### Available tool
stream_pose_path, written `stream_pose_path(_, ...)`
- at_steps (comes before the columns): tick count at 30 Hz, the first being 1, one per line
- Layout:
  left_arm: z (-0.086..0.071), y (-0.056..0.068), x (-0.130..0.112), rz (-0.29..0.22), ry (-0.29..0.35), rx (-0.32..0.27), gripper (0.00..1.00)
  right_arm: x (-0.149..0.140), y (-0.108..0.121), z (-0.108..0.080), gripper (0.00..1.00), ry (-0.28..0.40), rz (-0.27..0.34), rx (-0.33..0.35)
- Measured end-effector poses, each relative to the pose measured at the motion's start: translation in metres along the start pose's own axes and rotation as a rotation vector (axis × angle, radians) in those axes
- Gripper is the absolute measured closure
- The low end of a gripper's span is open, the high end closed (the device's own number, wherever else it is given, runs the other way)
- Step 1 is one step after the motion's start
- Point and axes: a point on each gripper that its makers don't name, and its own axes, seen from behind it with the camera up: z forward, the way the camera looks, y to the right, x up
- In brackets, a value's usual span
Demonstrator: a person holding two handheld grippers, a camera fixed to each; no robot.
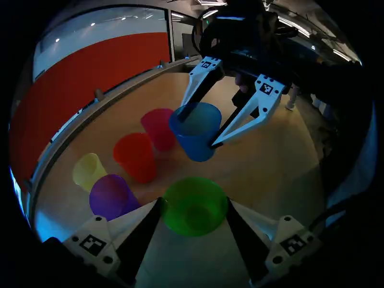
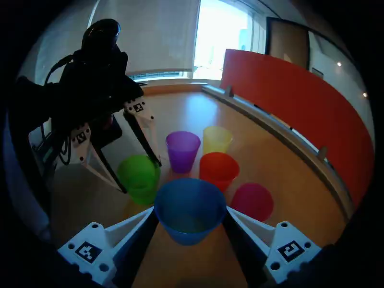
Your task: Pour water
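1. Green cup [image 1: 194, 218] sits closest in the left gripper view. The jaws of the left gripper [image 1: 194, 204] pinch it at both sides, and its open mouth faces the camera.
2. Beyond it, the right gripper [image 1: 198, 130] reaches in from above with its jaws clamped on the blue cup [image 1: 194, 144]. That cup is near the green one but apart from it.
3. From the right gripper view, the blue cup sits between two white fingers [image 2: 125, 230]. I cannot tell whether it holds water.
4. Four loose cups stand clustered on the desk [image 1: 269, 163]: a purple cup [image 2: 182, 151], a yellow cup [image 2: 217, 138], an orange-red cup [image 2: 218, 170] and a magenta cup [image 2: 253, 201].
5. Pale, glossy wood forms the desk top. A low rail [image 1: 96, 103] edges it, and a long red partition [image 1: 96, 67] runs behind the rail.
6. Farther back are a bright window [image 2: 221, 38], a pale blind [image 2: 153, 33] and lit ceiling strips.
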Motion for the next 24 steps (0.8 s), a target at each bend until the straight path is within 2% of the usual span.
stream_pose_path(16, -0.004, 0.0, -0.004, -0.018, 0.019, -0.003, 0.08, -0.009, -0.006, 0.009, 0.08, -0.014, 0.004, 0.005)
stream_pose_path(18, -0.004, 0.002, -0.005, -0.018, 0.02, -0.01, 0.08, -0.01, -0.007, 0.01, 0.08, -0.016, 0.005, 0.005)
stream_pose_path(20, -0.004, 0.006, -0.006, -0.016, 0.018, -0.021, 0.01, -0.011, -0.008, 0.011, 0.08, -0.019, 0.006, 0.004)
stream_pose_path(24, -0.004, 0.005, -0.005, -0.014, 0.022, -0.016, 0.0, -0.013, -0.009, 0.014, 0.08, -0.02, 0.005, 0.005)
